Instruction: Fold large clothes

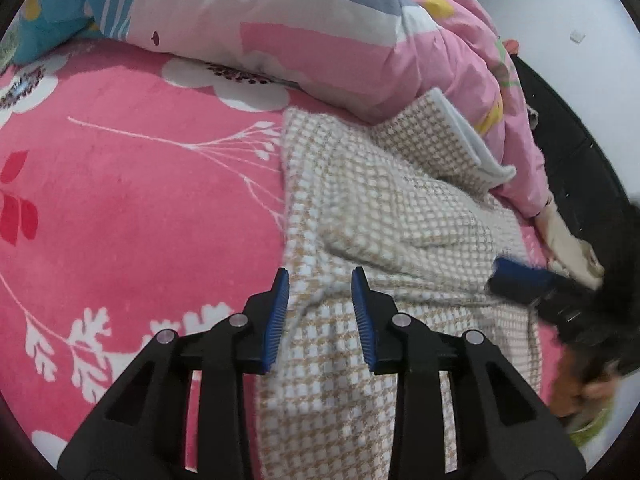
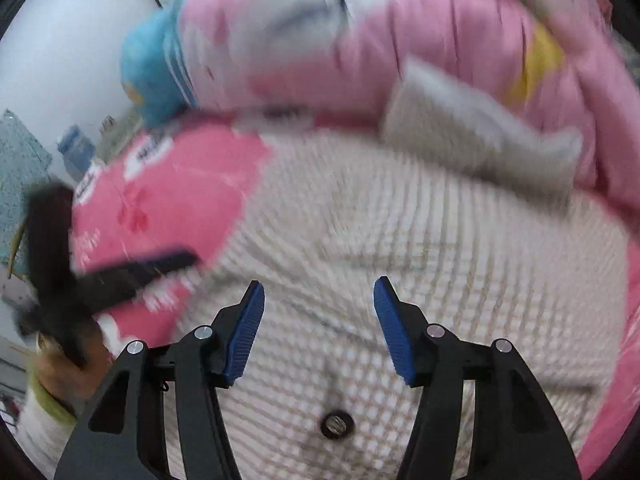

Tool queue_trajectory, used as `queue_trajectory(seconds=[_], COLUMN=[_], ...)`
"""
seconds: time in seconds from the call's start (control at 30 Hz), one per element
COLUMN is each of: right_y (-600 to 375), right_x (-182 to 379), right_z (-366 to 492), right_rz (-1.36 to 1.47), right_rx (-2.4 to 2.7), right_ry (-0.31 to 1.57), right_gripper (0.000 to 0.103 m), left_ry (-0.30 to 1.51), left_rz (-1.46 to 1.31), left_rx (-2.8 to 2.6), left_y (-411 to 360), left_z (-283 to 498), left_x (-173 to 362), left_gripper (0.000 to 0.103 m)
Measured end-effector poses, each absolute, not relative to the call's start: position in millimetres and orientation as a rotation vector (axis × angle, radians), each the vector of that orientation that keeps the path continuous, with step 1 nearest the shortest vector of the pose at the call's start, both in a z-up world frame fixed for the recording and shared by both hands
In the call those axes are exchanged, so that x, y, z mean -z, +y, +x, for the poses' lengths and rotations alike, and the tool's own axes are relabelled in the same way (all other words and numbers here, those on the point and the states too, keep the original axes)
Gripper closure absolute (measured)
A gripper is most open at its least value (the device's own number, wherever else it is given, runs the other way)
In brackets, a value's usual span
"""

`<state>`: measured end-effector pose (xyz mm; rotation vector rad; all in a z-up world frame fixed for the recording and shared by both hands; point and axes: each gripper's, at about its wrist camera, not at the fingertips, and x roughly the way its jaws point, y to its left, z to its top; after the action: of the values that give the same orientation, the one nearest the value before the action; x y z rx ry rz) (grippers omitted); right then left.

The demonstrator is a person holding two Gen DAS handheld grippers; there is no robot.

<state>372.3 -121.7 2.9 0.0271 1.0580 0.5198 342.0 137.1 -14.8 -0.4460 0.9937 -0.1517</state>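
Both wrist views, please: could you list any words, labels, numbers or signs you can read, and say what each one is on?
No text can be read in either view.
Checked coat: woven pattern only, no label showing.
Coat button: there may be embossing, too blurred to read.
Pink blanket: flower and branch prints, no words.
Quilt: coloured shapes only.
Blue box in the background: too small and blurred to read.

Left claw (image 1: 320,280) and right claw (image 2: 319,288) agape.

My grippers: two, left gripper (image 1: 320,312) and right gripper (image 2: 319,322)
Checked coat (image 1: 384,216): one
Pink quilt (image 1: 440,48): one
Coat button (image 2: 337,424): one I see
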Motion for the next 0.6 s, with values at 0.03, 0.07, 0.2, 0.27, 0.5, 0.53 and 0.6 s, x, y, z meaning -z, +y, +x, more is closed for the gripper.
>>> queue_trajectory(seconds=[0.03,0.07,0.2,0.27,0.5,0.53,0.6], right_y=[-134,-155,-232,-267,-343,-349,-350], right_x=[-2,-4,-11,-10,6,11,19], right_z=[370,371,373,375,380,380,380], right_rz=[0.044,0.073,0.161,0.200,0.295,0.307,0.313], right_rx=[-0.513,-0.498,-0.383,-0.312,-0.202,-0.201,-0.201], right_ry=[1.053,1.041,1.016,1.009,1.003,1.008,1.011], right_gripper=[0.047,0.047,0.047,0.047,0.047,0.047,0.047], left_ry=[0.991,0.987,0.993,1.020,1.145,1.159,1.165], left_rz=[-0.456,-0.466,-0.554,-0.601,-0.580,-0.560,-0.515], left_rx=[0.161,0.174,0.251,0.264,0.200,0.189,0.176], left_y=[139,140,138,135,116,112,103], left_z=[343,346,371,390,446,451,456], left_x=[14,14,14,21,52,56,57], left_gripper=[0.073,0.073,0.070,0.065,0.065,0.066,0.071])
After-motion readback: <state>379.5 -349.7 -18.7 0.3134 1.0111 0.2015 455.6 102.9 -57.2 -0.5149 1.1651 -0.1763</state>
